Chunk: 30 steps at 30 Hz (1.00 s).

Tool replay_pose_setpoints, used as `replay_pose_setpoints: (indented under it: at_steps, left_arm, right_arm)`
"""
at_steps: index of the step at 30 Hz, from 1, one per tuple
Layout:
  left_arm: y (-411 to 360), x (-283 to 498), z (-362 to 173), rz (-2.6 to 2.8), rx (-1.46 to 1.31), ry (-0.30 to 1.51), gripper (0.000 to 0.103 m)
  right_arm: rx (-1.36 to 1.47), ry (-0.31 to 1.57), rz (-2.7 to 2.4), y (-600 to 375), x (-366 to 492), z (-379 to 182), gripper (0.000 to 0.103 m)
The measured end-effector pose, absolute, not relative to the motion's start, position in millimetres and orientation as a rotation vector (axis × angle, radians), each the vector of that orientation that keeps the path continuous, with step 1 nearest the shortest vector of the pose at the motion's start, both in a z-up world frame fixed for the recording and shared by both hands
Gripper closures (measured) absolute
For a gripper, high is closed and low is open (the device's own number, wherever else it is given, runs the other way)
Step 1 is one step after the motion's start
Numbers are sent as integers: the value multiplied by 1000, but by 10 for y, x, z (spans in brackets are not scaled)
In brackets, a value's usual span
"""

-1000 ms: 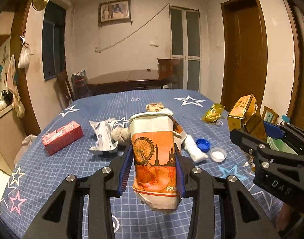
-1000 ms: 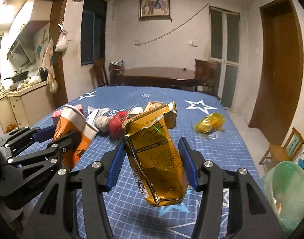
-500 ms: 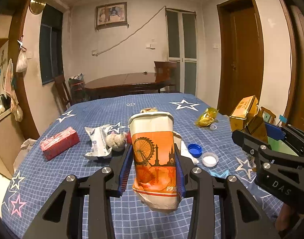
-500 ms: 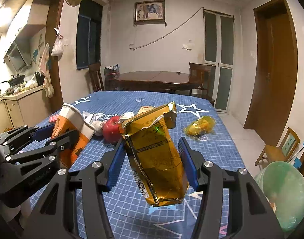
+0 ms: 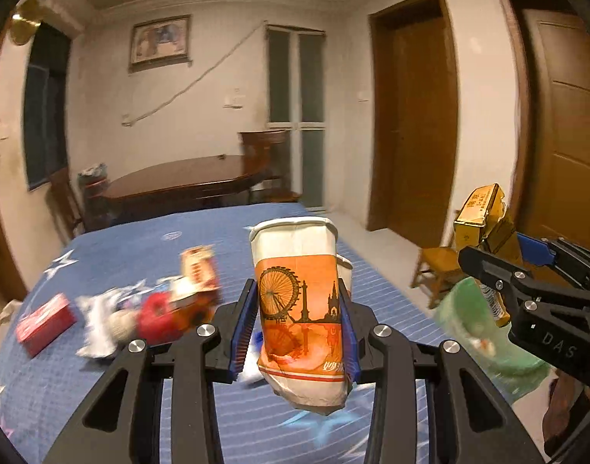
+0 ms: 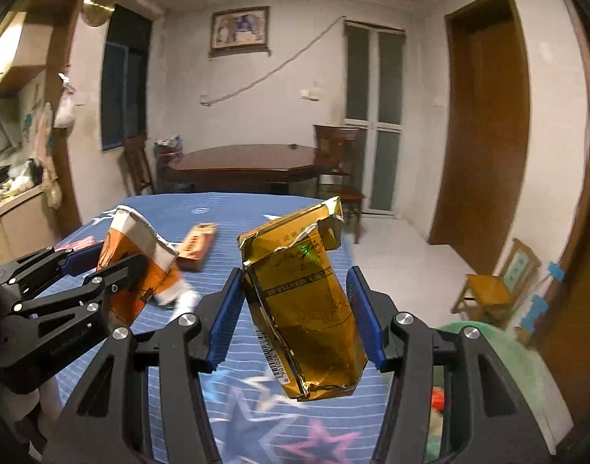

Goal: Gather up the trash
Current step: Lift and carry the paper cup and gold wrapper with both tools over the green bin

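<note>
Two pieces of trash are in our grip above the table [image 5: 217, 232]: our left gripper [image 5: 297, 326] pinches a crushed paper cup [image 5: 298, 309] upright, and our right gripper [image 6: 295, 321] pinches a torn gold pack [image 6: 306, 309]. At far right sits a green bin [image 6: 500, 352].

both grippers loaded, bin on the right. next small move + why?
Probably carry the right gripper a little further right, over the green bin, then open it. It is shut on the gold packet, which hangs above the blue tablecloth, not yet above the bin. The left gripper, shut on the paper cup, can follow.
</note>
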<state>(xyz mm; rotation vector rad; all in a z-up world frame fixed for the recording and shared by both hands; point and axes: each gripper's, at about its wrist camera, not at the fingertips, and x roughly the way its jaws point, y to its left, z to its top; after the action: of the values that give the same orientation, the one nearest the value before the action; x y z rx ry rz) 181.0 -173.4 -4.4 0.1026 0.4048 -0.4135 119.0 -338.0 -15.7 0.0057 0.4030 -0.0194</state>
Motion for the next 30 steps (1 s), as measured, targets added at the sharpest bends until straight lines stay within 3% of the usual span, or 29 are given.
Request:
replay_pose_setpoints:
  at_steps: [14, 21, 30]
  left_arm:
    - [-3560, 1914, -28, -761, 175, 505, 62]
    - [-4340, 2109, -443, -848, 235, 634, 62]
    - [-4680, 2296, -1088, -871, 290, 749, 62]
  right_arm:
    - [140, 593, -222, -4788, 1126, -342, 51]
    - [236, 723, -248, -5278, 1197, -785, 51]
    - [300, 821, -248, -5607, 1293, -1193, 51]
